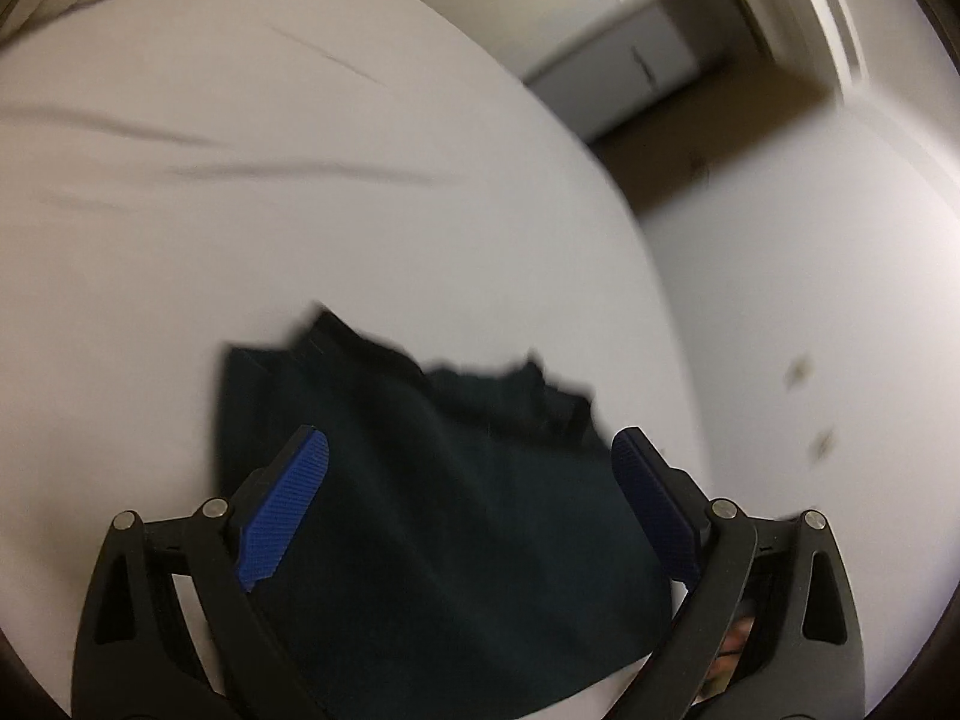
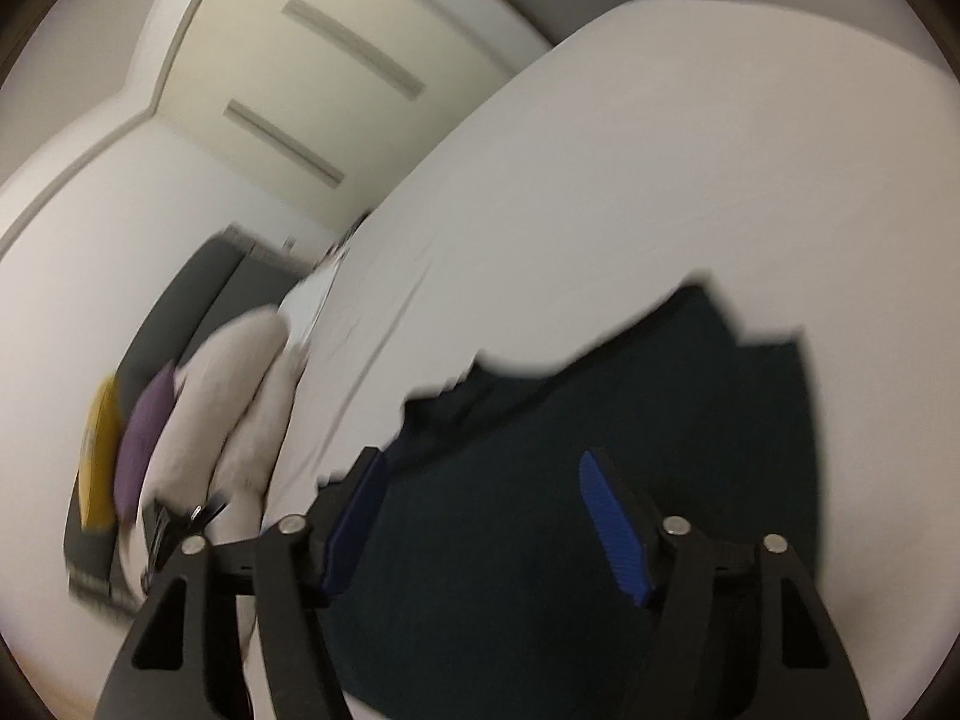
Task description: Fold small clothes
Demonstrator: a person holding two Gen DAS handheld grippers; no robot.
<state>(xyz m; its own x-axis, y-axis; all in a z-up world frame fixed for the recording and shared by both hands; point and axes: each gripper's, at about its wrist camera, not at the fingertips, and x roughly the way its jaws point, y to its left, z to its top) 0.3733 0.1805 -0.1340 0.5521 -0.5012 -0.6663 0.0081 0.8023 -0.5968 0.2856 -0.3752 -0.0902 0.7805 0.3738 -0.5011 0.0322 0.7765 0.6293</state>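
A dark garment [image 1: 444, 492] lies rumpled on a white bed sheet [image 1: 240, 210] beneath both wide-spread, empty tools: the left gripper [image 1: 468, 462] and right gripper [image 2: 480, 480]. Soft and limp (likely light), it seems best pinched at a corner or hem.

No readable text, labels or numbers.

Dark garment [image 1: 456, 510] edges motion-blurred; lower part cut off by frame.
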